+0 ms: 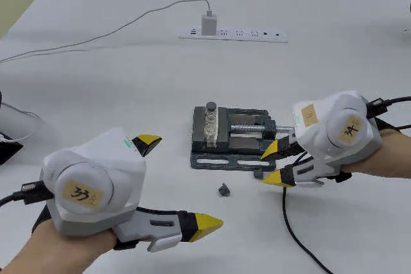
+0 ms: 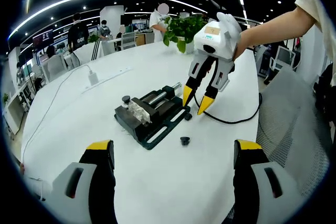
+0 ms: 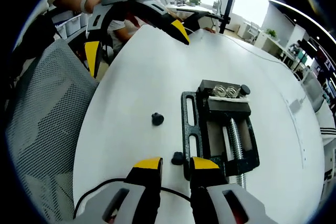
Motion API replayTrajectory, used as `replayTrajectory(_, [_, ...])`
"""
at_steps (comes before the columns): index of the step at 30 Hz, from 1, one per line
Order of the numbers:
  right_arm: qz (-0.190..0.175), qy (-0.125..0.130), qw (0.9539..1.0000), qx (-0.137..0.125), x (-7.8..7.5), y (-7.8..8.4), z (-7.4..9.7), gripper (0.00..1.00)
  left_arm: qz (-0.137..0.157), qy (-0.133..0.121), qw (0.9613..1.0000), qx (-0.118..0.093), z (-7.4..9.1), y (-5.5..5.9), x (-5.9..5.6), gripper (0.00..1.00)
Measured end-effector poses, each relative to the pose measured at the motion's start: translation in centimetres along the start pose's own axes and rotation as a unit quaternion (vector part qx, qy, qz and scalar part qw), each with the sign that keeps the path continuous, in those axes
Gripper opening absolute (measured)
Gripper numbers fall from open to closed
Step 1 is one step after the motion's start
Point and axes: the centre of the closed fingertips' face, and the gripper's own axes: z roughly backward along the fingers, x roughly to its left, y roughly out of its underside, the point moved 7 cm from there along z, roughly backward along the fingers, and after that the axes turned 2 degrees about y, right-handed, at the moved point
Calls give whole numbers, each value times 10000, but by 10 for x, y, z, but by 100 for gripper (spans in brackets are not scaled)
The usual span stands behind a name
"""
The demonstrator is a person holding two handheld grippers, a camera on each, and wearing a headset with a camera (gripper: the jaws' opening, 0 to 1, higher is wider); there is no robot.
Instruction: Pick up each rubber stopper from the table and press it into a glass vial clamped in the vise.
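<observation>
Right gripper (image 3: 176, 164) is the nearer one. Its jaws are part open with nothing in them, tips low at the screw end of the vise (image 3: 218, 129). The near stopper (image 3: 178, 158) sits on the table (image 1: 128, 94) just ahead of those tips, almost in line with the gap. It's hard by the vise foot, and I can't tell whether it's touching.

The far stopper (image 3: 157, 118) lies further out, on bare table off the vise's side, between the two grippers. Left gripper (image 1: 176, 181) is spread wide and empty, well apart from both stoppers.

The vials (image 1: 210, 128) stand upright in a row at the vise end farthest from the right gripper. One is already plugged; the others look open.

My call: right takes the near stopper with a short push forward and down, then carries it along the vise to the vials. Risk is a jaw clipping the vise foot.
</observation>
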Motion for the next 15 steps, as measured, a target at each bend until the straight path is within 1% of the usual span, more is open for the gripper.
replayTrajectory(6, [108,24,9999,39,1,1,-6,12,55,-14,10000,18,1,3,-1,93])
replayTrajectory(7, [143,35,9999,87,1,2,-8,11,57,-21,10000,20,1,4,-1,93])
replayTrajectory(15, [114,68,9998,138,1,5,-11,10,104,-50,9999,16,3,6,1,93])
